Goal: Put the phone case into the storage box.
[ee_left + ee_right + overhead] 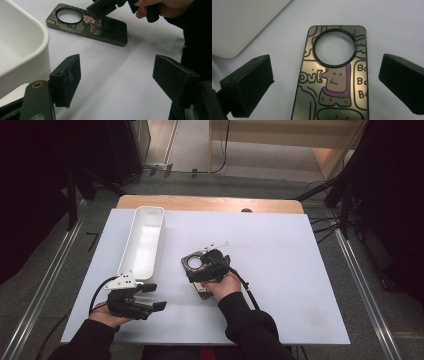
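- Right tool (325,82) hovers over my phone case (334,82), jaws spread on either side, not touching it.
- Case lies flat at frame centre on the tabletop (300,270).
- Left tool (150,297), lower left, is spread and holds nothing, beside the tray (131,255).

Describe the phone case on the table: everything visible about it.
The phone case is a thin, glossy rectangular shell with rounded corners, looking like hard plastic. Its surface is brownish-grey with black cartoon outlines, a figure with a purple collar, coloured dots and lettering. A large round cutout ringed in black sits near one end, showing the table through it. It lies flat, printed side up, near the white tray without touching it. The right gripper, jaws open, hovers astride it.
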`<state>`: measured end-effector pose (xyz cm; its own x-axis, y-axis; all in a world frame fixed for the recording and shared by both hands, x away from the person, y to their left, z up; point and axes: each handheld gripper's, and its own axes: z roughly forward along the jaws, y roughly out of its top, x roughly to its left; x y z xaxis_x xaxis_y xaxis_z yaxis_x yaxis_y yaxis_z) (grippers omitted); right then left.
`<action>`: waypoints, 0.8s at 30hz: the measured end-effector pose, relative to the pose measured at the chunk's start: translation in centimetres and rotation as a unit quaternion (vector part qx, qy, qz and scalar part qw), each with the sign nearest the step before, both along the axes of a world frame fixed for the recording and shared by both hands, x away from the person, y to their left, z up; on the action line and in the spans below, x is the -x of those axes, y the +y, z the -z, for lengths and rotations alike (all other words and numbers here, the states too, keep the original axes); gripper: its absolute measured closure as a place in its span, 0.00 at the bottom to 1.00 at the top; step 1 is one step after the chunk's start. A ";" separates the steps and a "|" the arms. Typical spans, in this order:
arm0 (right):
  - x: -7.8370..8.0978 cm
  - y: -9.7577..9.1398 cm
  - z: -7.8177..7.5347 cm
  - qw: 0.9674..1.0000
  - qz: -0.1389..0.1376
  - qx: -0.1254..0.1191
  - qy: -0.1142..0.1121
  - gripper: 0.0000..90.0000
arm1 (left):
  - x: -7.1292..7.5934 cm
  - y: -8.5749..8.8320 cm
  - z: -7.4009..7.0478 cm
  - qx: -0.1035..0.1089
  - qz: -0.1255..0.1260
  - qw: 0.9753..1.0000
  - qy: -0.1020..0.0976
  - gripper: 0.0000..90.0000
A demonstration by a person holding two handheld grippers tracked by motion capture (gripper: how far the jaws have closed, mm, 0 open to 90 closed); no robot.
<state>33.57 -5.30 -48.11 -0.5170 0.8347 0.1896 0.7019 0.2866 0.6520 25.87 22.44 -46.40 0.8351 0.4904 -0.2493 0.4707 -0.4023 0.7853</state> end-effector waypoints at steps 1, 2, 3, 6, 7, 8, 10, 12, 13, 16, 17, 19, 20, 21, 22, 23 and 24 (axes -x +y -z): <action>0.0 0.0 0.0 1.000 -0.001 0.001 0.000 0.00 | 0.0 0.0 0.0 0.000 0.000 1.000 0.000 0.25; 0.0 0.0 0.0 1.000 -0.001 0.002 0.000 0.00 | 0.0 0.0 0.0 0.000 0.000 1.000 0.000 0.25; -0.1 0.0 0.1 1.000 -0.001 0.002 0.001 0.00 | 0.0 0.0 0.0 0.000 0.000 1.000 0.000 0.25; -0.2 0.0 0.3 1.000 -0.002 0.007 0.004 0.00 | 0.0 0.0 0.0 -0.001 0.000 1.000 0.000 0.25; -0.2 0.0 0.3 1.000 -0.002 0.008 0.006 0.00 | 0.0 0.0 0.0 -0.001 0.000 1.000 0.000 0.25; -0.2 0.0 0.4 1.000 -0.004 0.008 0.007 0.00 | 0.0 0.0 0.0 -0.001 0.000 1.000 0.000 0.25; -0.2 0.1 0.4 1.000 -0.002 0.010 0.008 0.00 | 0.0 0.0 0.0 -0.002 0.001 1.000 0.001 0.25; -0.2 0.1 0.4 1.000 -0.005 0.011 0.009 0.00 | 0.0 0.0 0.0 -0.002 0.002 1.000 0.001 0.25; -0.2 0.1 0.5 1.000 -0.004 0.012 0.010 0.00 | 0.0 0.0 0.0 -0.002 0.002 1.000 0.001 0.25; -0.3 0.1 0.6 1.000 -0.005 0.015 0.015 0.00 | 0.0 0.0 0.0 -0.003 0.002 1.000 0.001 0.25; -0.3 0.1 0.6 1.000 -0.007 0.017 0.016 0.00 | 0.0 0.0 0.0 -0.003 0.002 1.000 0.001 0.25; -0.4 0.1 0.7 1.000 -0.006 0.019 0.023 0.00 | 0.0 0.0 0.0 -0.003 0.002 1.000 0.001 0.25; -0.4 0.1 0.8 0.999 -0.007 0.022 0.023 0.00 | 0.0 0.0 0.0 -0.003 0.002 1.000 0.001 0.25; -0.4 0.1 0.8 0.999 -0.007 0.021 0.025 0.00 | 0.0 0.0 0.0 -0.003 0.002 1.000 0.001 0.25; -0.4 0.1 0.8 0.999 -0.007 0.022 0.026 0.00 | 0.0 0.0 0.0 -0.003 0.002 1.000 0.001 0.25; -0.4 0.2 0.9 0.999 -0.008 0.024 0.027 0.00 | 0.0 0.0 0.0 -0.003 0.002 1.000 0.002 0.25; -0.4 0.2 0.9 0.999 -0.007 0.024 0.030 0.00 | 0.0 0.0 0.0 -0.003 0.002 1.000 0.002 0.25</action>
<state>33.95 -5.11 -49.01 -0.5179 0.8361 0.1807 0.7351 0.3269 0.5940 25.84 22.40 -46.41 0.8367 0.4878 -0.2489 0.4711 -0.4094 0.7813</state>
